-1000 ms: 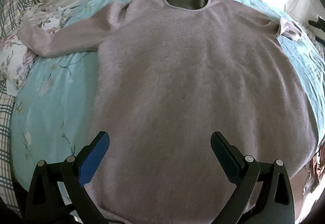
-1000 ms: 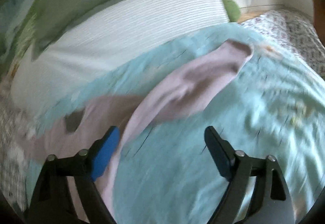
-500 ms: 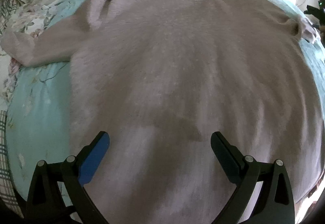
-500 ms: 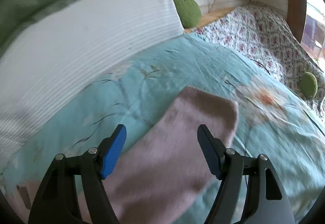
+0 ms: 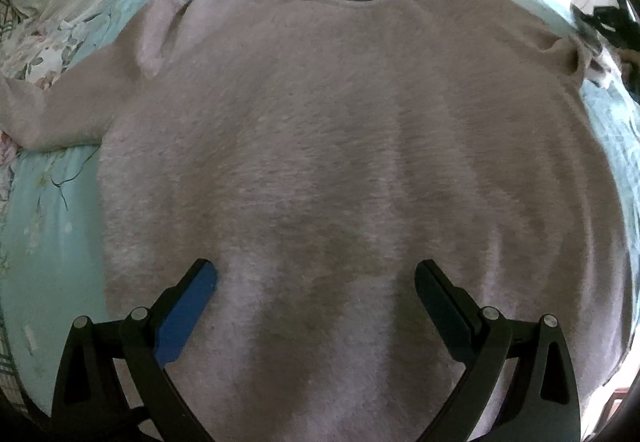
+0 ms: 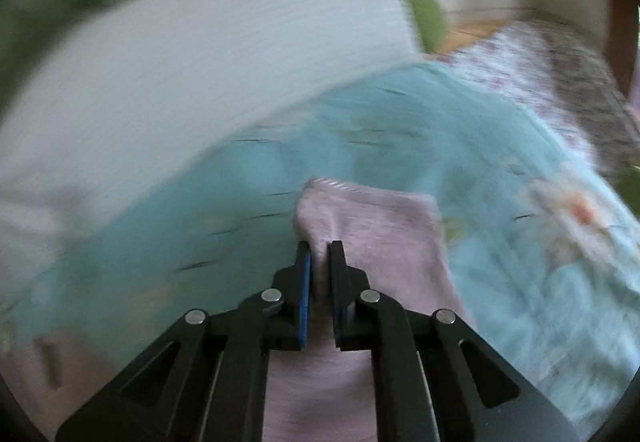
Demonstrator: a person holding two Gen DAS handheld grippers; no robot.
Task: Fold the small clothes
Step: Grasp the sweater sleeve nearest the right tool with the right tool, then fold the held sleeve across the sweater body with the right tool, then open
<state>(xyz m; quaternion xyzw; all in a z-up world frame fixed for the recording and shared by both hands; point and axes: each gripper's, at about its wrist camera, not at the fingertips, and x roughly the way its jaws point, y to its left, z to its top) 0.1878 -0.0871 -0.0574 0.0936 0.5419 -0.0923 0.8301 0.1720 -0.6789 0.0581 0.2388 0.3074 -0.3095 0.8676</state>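
A fuzzy pale pink sweater (image 5: 320, 145) lies spread flat on a light blue floral bedsheet (image 5: 44, 226), neck hole at the far side. Its left sleeve (image 5: 52, 109) stretches out to the left. My left gripper (image 5: 316, 282) hovers open above the lower body of the sweater, nothing between its fingers. In the right wrist view, my right gripper (image 6: 319, 254) is shut on the right sleeve's cuff (image 6: 372, 213), a pinch of pink fabric pressed between the pads. The same gripper shows as a dark shape (image 5: 608, 21) at the far right edge of the left wrist view.
A white ribbed pillow (image 6: 200, 53) lies beyond the sheet, with a green cushion (image 6: 428, 17) past it. A small-flowered quilt (image 6: 560, 81) covers the bed to the right. A plaid and floral cloth (image 5: 24, 41) lies at the left edge.
My right gripper travelled along the sleeve to its cuff and closed on it. My left gripper slid right over the sweater body and stayed open.
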